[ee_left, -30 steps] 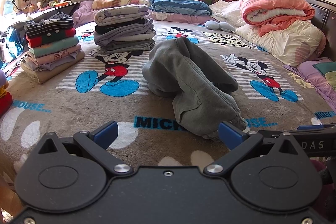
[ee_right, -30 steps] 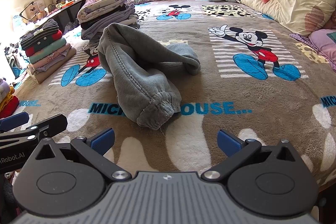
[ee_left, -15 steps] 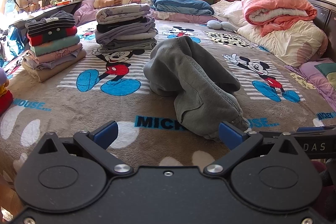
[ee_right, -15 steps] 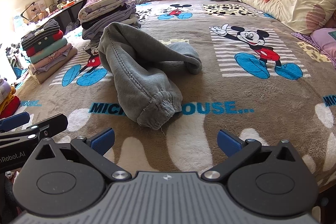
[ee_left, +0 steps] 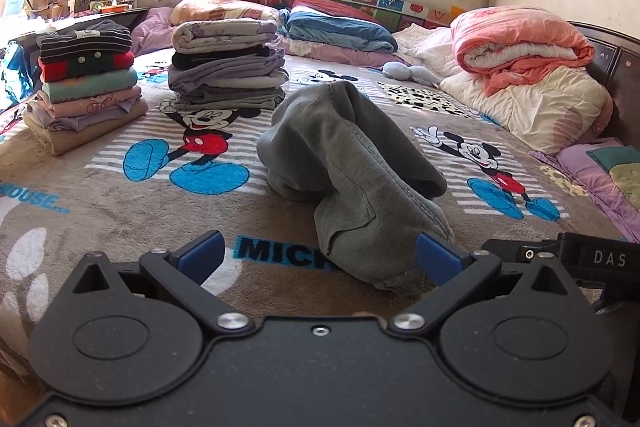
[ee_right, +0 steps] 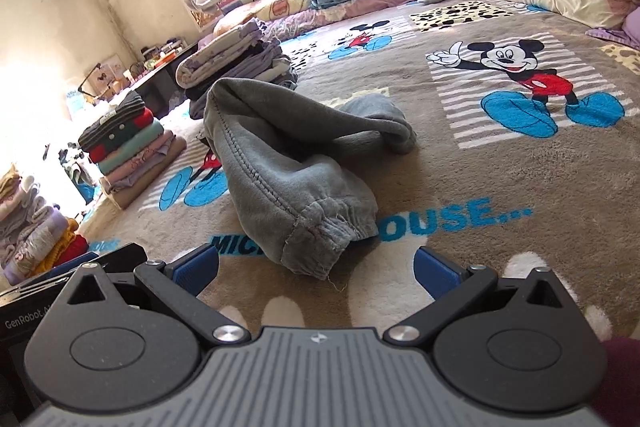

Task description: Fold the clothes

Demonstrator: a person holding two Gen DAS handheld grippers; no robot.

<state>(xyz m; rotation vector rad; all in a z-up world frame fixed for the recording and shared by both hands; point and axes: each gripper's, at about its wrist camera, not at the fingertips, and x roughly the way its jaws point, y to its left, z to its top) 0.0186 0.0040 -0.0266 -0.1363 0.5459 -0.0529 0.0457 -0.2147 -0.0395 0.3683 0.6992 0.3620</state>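
Grey sweatpants lie crumpled on the Mickey Mouse blanket, one leg running toward me with its elastic cuff nearest. My left gripper is open and empty, low over the blanket, its right fingertip beside the cuff end. My right gripper is open and empty, just short of the cuff, tilted to the left. The pants also show in the right wrist view. The waist end is hidden in the folds.
Two stacks of folded clothes stand at the back left: a colourful one and a grey-purple one. Pillows line the far edge. A pink quilt and a cream duvet lie at the right. More piles sit off the left edge.
Both grippers have moved slightly forward toward the pants cuff. The right gripper has tilted to the left. Both stay open; the pants have not moved.
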